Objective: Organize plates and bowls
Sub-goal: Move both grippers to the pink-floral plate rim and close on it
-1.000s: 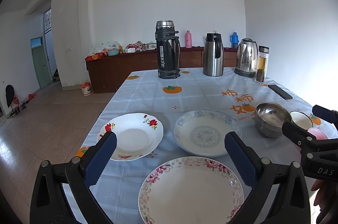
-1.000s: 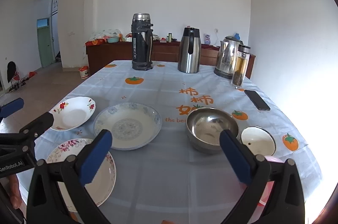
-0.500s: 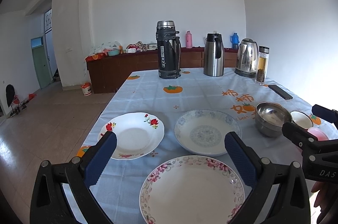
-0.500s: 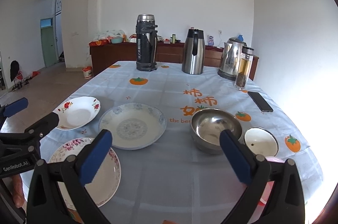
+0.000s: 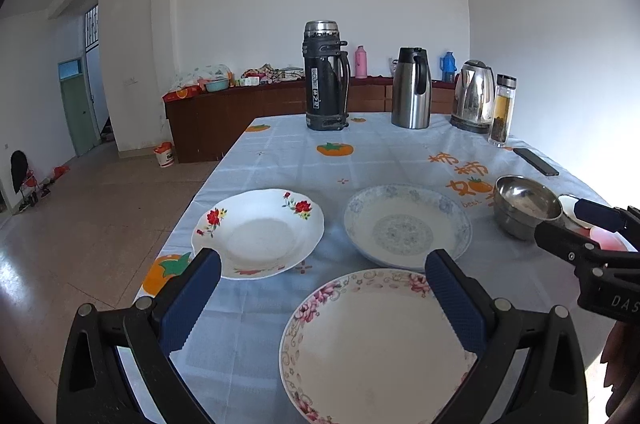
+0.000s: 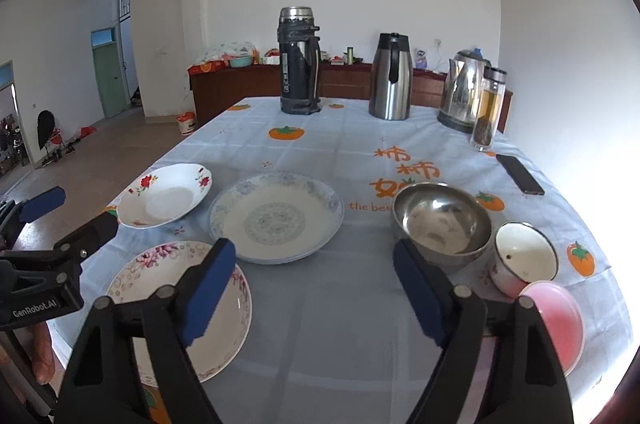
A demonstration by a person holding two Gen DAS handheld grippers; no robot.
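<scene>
- while both hands hover at the near edge of the table, the one change is in the right gripper: its jaws have just been closing partway, with only bare cloth between them, so nothing is held.
- that half-closing looks like a setting-up for a rim grip, likely on the steel bowl just past its right finger; no stacking has begun.
- the left gripper stands wide open and empty, over the near pink plate.
- plates lie on the left half: the blue plate in the middle, the red plate far left, the pink plate nearest, all apart.
- bowls sit right: steel bowl, then white bowl touching or just beside it, then pink bowl nearest, partly hidden behind the right finger.
- far off stand the flask, jug, kettle and jar; a phone lies right of the steel bowl, well apart.
- nothing blocks the plates; the crowded bowls leave little room for a finger.
</scene>
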